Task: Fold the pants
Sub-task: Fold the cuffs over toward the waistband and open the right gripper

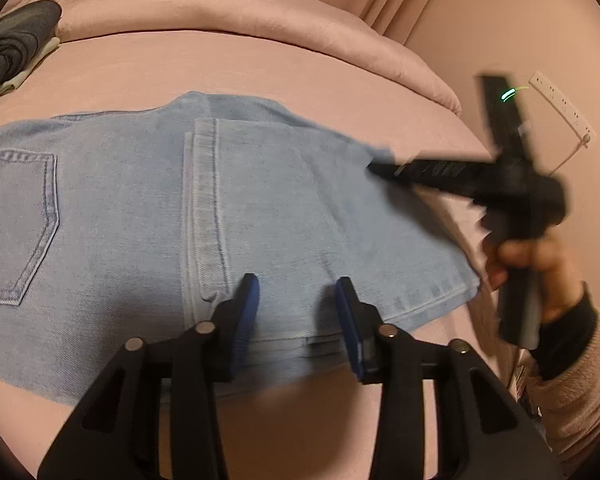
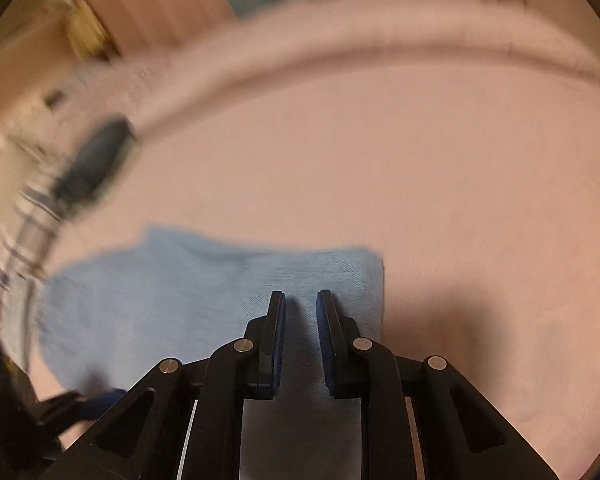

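Light blue denim pants (image 1: 148,216) lie folded flat on a pink bed (image 1: 260,80), back pocket at the left, leg hems at the right. My left gripper (image 1: 298,286) is open, its blue-padded fingers hovering over the near hem edge with nothing between them. My right gripper (image 2: 301,300) is open and empty just above the far right corner of the denim (image 2: 180,300). It also shows, blurred, in the left wrist view (image 1: 374,168), tips at the pants' right edge.
A rolled pink duvet (image 1: 240,12) runs along the far side of the bed. A pile of dark and white clothes (image 1: 12,48) sits at the far left. A wall with a white power strip (image 1: 560,104) is to the right.
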`<action>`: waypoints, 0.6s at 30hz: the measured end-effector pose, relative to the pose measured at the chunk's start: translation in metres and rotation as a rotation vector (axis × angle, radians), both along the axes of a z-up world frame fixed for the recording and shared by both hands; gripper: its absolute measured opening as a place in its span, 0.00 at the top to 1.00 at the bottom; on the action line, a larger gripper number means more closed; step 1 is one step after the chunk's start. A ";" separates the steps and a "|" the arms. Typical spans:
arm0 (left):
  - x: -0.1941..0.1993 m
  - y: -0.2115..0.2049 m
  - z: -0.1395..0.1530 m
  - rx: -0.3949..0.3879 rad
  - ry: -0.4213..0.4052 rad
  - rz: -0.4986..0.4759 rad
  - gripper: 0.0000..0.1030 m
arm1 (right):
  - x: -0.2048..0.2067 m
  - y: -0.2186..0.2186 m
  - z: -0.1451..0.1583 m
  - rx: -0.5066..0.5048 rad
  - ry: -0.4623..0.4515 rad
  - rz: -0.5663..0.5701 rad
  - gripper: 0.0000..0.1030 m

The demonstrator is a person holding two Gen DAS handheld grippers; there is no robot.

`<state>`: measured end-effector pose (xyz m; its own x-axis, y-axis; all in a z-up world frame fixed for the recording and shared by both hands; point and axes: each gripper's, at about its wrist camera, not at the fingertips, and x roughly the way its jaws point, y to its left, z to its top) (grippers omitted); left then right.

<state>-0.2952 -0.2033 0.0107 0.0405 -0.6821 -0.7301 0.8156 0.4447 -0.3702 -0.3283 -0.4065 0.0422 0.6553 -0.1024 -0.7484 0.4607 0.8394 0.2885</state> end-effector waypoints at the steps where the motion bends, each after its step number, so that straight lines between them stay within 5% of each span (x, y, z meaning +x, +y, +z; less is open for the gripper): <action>1: 0.003 0.000 0.000 -0.003 0.016 0.002 0.64 | -0.001 0.000 -0.003 -0.029 -0.004 0.010 0.84; 3: 0.006 0.003 0.000 -0.003 0.041 0.007 0.64 | -0.005 0.010 0.001 -0.094 -0.008 0.028 0.84; 11: -0.005 0.003 0.001 -0.011 0.042 0.012 0.64 | -0.071 0.056 0.018 -0.089 -0.119 0.045 0.84; 15: -0.004 0.003 0.005 -0.014 0.057 0.018 0.64 | -0.084 0.088 0.003 -0.115 -0.094 0.078 0.84; 18: -0.003 0.002 0.006 -0.018 0.074 0.028 0.64 | -0.084 0.106 -0.022 -0.230 -0.091 0.070 0.83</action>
<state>-0.2983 -0.2009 0.0169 0.0059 -0.6945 -0.7195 0.7732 0.4595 -0.4372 -0.4126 -0.3009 0.0205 0.7304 -0.2155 -0.6481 0.3803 0.9165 0.1239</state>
